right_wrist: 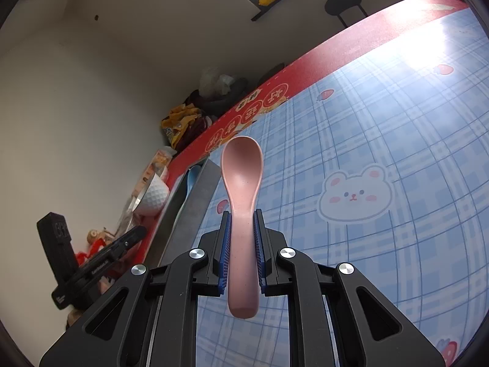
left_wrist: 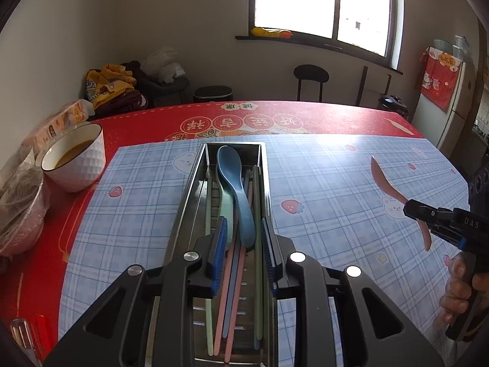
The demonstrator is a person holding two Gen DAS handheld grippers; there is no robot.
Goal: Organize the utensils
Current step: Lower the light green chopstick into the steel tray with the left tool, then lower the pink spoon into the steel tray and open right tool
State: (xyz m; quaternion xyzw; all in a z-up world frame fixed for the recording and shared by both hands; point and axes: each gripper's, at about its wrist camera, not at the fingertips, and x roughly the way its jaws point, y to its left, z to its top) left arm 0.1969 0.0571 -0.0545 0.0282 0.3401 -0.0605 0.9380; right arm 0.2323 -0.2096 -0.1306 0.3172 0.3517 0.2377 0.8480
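Tray: the long stainless-steel utensil tray [left_wrist: 195, 180] sits on the blue checked counter [left_wrist: 330, 183], holding pastel chopsticks [left_wrist: 235, 263] and a blue plastic spoon [left_wrist: 237, 183].
Left hand-held gripper [left_wrist: 244, 238]: spread, empty, straddling that spoon's handle.
Right hand-held gripper [right_wrist: 242, 244]: pinching a pink plastic spoon [right_wrist: 242, 189] mid-handle, right of the tray.
Advice: carry it over lengthwise, lower it beside the blue one, then release.
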